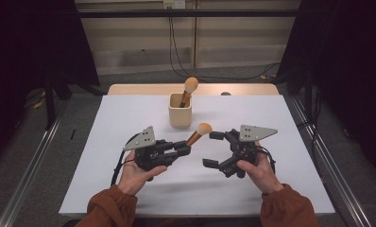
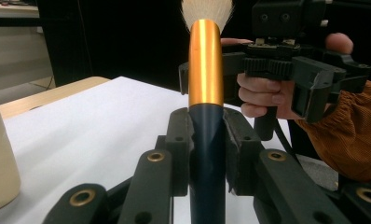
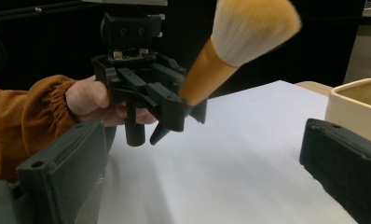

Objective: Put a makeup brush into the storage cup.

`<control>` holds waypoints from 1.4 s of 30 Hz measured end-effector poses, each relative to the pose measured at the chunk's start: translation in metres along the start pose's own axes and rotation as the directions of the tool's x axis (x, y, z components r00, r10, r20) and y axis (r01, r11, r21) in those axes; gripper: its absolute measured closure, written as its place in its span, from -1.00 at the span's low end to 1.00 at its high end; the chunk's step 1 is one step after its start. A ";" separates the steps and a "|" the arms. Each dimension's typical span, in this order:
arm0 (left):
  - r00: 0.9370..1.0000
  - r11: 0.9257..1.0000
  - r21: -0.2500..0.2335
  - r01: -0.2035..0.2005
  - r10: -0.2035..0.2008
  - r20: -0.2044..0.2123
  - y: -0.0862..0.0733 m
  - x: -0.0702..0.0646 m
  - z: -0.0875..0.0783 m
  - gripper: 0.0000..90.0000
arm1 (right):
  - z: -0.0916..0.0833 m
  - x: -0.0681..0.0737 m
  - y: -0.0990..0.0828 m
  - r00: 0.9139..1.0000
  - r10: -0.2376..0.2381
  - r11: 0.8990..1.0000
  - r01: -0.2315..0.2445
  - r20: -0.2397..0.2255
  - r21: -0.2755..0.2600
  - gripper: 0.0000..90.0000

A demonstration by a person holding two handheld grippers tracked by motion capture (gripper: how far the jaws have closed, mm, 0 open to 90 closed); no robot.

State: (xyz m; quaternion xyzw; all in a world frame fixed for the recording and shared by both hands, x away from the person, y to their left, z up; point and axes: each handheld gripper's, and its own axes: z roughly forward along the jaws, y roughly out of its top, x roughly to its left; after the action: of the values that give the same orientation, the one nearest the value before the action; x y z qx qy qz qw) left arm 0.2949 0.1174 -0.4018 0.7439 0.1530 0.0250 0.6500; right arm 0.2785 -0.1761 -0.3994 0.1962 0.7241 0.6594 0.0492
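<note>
Nearest the person, at about 7 o'clock on the white bench, the left tool is clamped on the dark handle of a makeup brush, gripping low on the shaft so the gold ferrule and pale bristles stay free. It holds the brush above the sheet, head pointing toward 2 o'clock, probably for carrying to the cup. At 5 o'clock the right tool rests with its jaws wide apart and nothing between them, facing the brush head, seemingly waiting to help or take over. Farther off at 12 o'clock stands a cream cup, where a second brush leans bristles up.

The held brush's handle end is hidden between the left tool's jaws. The cup's inside is out of sight, and the second brush's handle disappears into it.
</note>
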 end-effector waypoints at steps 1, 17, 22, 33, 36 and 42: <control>1.000 1.000 -0.004 0.000 0.000 0.002 0.000 -0.001 0.000 0.65 | 0.000 0.000 0.001 1.000 -0.002 1.000 0.002 -0.002 -0.003 -0.98; 1.000 1.000 -0.012 -0.009 0.009 0.013 -0.002 -0.003 0.003 0.65 | 0.012 -0.002 0.009 0.999 0.045 0.998 -0.044 0.007 -0.035 -0.80; 1.000 1.000 -0.013 -0.009 0.009 0.007 -0.002 -0.003 0.004 0.65 | 0.016 -0.003 0.011 1.000 0.019 0.999 -0.020 -0.007 -0.036 -0.42; 1.000 1.000 -0.019 -0.005 0.005 0.020 -0.002 -0.003 0.004 0.65 | 0.020 -0.007 0.012 0.997 0.072 0.995 -0.074 -0.024 -0.072 0.01; 1.000 1.000 -0.019 -0.008 0.008 0.015 -0.002 -0.003 0.004 0.65 | 0.021 -0.008 0.012 0.996 0.081 0.993 -0.083 -0.030 -0.080 0.09; 1.000 1.000 -0.023 -0.005 0.006 0.021 -0.003 -0.003 0.005 0.65 | 0.025 -0.008 0.009 0.993 0.104 0.991 -0.109 -0.058 -0.081 0.31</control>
State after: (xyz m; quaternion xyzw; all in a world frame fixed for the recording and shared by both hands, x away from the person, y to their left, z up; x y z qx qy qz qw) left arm 0.2930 0.1118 -0.4049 0.7370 0.1438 0.0206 0.6600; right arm 0.2961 -0.1553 -0.3952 0.2146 0.6853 0.6959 0.0024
